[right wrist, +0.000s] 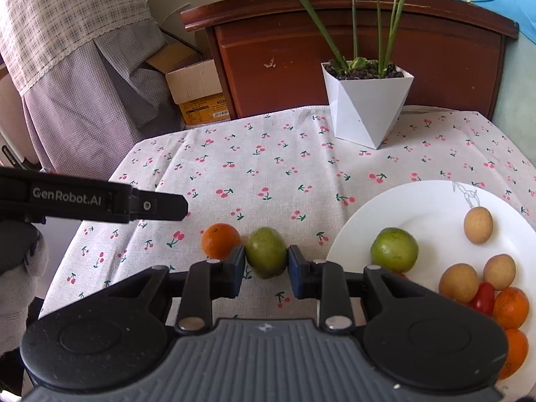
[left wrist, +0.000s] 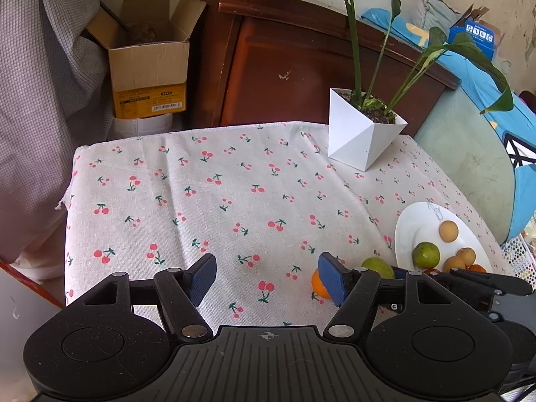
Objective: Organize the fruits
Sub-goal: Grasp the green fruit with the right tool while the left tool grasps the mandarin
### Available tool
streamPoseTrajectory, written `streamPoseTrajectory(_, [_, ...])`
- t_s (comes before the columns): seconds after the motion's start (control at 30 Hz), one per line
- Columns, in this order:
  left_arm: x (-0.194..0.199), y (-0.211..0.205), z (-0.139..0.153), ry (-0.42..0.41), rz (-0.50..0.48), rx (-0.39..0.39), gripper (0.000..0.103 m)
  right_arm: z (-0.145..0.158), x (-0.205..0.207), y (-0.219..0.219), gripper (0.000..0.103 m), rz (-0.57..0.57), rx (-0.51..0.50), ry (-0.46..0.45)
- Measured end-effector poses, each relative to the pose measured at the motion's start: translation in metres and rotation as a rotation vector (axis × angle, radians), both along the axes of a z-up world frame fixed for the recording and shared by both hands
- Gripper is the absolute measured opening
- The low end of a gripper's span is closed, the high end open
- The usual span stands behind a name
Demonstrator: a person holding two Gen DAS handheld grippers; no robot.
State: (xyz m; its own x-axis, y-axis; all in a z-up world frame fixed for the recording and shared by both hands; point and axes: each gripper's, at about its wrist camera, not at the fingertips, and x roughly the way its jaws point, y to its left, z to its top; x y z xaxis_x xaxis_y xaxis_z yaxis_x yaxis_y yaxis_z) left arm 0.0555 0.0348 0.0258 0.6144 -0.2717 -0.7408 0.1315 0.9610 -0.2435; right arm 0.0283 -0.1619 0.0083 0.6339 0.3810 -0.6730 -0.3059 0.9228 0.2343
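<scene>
Right tool clamped on green fruit left of plate; left tool released, empty. Next: lift, carry onto plate.

The tabletop wears a pale cloth printed with small pink cherries on green stems. A white plate holds a green fruit, tan-brown round fruits, oranges and one red tomato. On the cloth lie an orange and a yellow-green fruit — the latter between the blue pads of the black right gripper. The faceted pot is white, its leaves dark green. Far off, a reddish-brown wooden headboard — and a lilac checked curtain at left.
</scene>
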Motion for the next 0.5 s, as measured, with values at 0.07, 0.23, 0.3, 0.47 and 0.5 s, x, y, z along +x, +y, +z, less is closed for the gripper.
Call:
streamPoseTrajectory(0.07, [-0.003, -0.004, -0.002, 0.001, -0.020, 0.006, 0.067, 0.006, -0.001, -0.004, 0.027, -0.011, 0.014, -0.013])
streamPoseTrajectory(0.23, [-0.010, -0.022, -0.010, -0.017, -0.089, 0.044, 0.067, 0.016, -0.002, -0.013, 0.027, -0.042, 0.037, -0.032])
streamPoseTrajectory(0.3, [-0.012, -0.030, -0.013, -0.031, -0.112, 0.065, 0.066, 0.017, -0.001, -0.016, 0.027, -0.054, 0.050, -0.027])
streamPoseTrajectory(0.47, [-0.014, -0.045, -0.018, -0.060, -0.153, 0.078, 0.064, 0.017, -0.003, -0.023, 0.027, -0.075, 0.063, -0.014])
streamPoseTrajectory(0.5, [-0.015, -0.048, -0.019, -0.069, -0.161, 0.086, 0.064, 0.017, -0.003, -0.024, 0.027, -0.079, 0.065, -0.014])
